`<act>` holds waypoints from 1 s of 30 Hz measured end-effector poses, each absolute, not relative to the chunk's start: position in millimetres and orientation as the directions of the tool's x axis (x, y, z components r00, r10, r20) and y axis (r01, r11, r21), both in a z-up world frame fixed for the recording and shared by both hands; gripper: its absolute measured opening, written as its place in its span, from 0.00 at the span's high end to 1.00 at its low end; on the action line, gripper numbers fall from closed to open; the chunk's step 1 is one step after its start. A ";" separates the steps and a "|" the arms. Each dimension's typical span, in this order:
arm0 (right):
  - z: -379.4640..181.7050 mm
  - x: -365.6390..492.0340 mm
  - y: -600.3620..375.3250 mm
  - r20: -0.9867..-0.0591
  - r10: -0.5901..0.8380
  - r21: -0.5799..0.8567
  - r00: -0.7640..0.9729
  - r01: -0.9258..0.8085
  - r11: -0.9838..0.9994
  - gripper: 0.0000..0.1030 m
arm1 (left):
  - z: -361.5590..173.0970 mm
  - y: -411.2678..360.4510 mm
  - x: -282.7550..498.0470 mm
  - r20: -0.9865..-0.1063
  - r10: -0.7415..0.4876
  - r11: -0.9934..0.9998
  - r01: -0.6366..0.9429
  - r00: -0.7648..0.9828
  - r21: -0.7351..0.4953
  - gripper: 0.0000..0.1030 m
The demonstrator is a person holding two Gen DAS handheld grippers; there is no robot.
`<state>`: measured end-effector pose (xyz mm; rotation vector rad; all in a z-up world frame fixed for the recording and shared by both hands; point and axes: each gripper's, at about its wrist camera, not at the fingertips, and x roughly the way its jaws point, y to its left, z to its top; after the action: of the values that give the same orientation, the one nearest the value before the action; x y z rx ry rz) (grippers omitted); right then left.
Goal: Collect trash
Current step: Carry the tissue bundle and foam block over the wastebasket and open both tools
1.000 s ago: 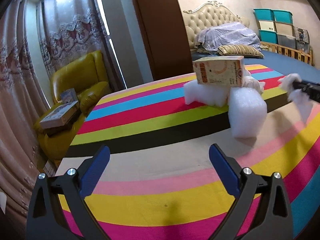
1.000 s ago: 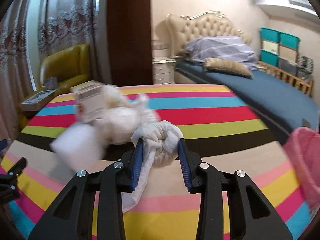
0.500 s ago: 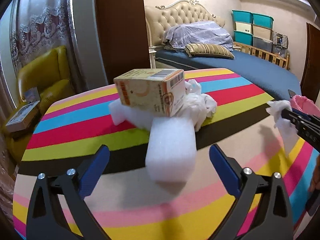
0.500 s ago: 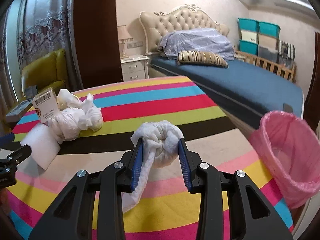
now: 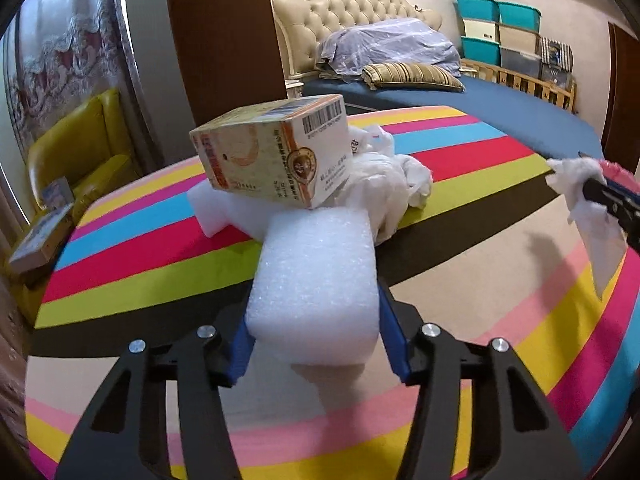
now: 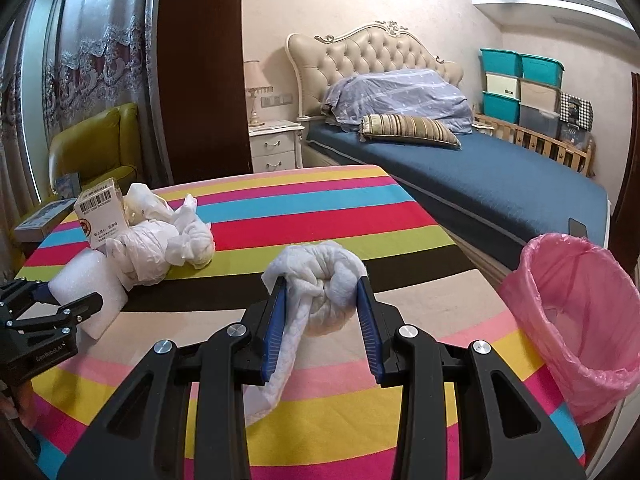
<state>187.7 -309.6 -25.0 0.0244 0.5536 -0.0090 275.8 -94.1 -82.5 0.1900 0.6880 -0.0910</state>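
The left gripper [image 5: 316, 344] has just been closing, and its blue pads now clasp the white foam block [image 5: 316, 276] at lower centre, ready for lifting. The right gripper [image 6: 322, 312] stays clenched on a wadded tissue [image 6: 324, 280], near the pink-lined bin [image 6: 576, 320] at right.

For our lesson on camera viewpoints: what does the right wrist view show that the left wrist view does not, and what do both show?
Only the right wrist view shows the open mouth of the pink-lined bin, a nightstand and a lamp. Only the left wrist view shows the cardboard box's long printed side and the second foam piece beneath it. Both show the foam block between the left gripper's pads, the crumpled tissue held in the right gripper, the striped tablecloth and the bed.
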 end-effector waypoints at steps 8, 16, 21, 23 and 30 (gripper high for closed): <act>-23.5 184.2 -306.2 -0.510 0.007 0.011 0.860 -0.001 1.000 0.67 | -79.0 -88.0 272.3 -0.611 -0.036 0.985 0.131 0.791 0.112 0.50; -20.4 181.5 -310.0 -0.496 0.049 0.044 0.867 -0.032 0.999 0.67 | -69.8 -81.1 261.1 -0.570 -0.076 0.988 0.140 0.818 0.069 0.51; -17.8 165.5 -315.0 -0.498 0.067 0.030 0.865 -0.059 0.998 0.67 | -66.3 -92.6 246.9 -0.559 -0.161 0.981 0.196 0.813 0.002 0.51; -16.4 156.9 -320.1 -0.498 0.073 0.024 0.864 -0.070 0.997 0.67 | -67.3 -104.9 243.2 -0.564 -0.186 0.973 0.229 0.805 0.006 0.51; -12.6 123.2 -359.3 -0.500 0.077 0.042 0.863 -0.064 0.997 0.67 | -66.1 -144.1 236.3 -0.583 -0.297 0.944 0.324 0.756 -0.061 0.51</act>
<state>123.2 -359.3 -12.6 0.0247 0.5253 0.0740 236.3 -144.1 -66.1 0.0451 0.6284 -0.3389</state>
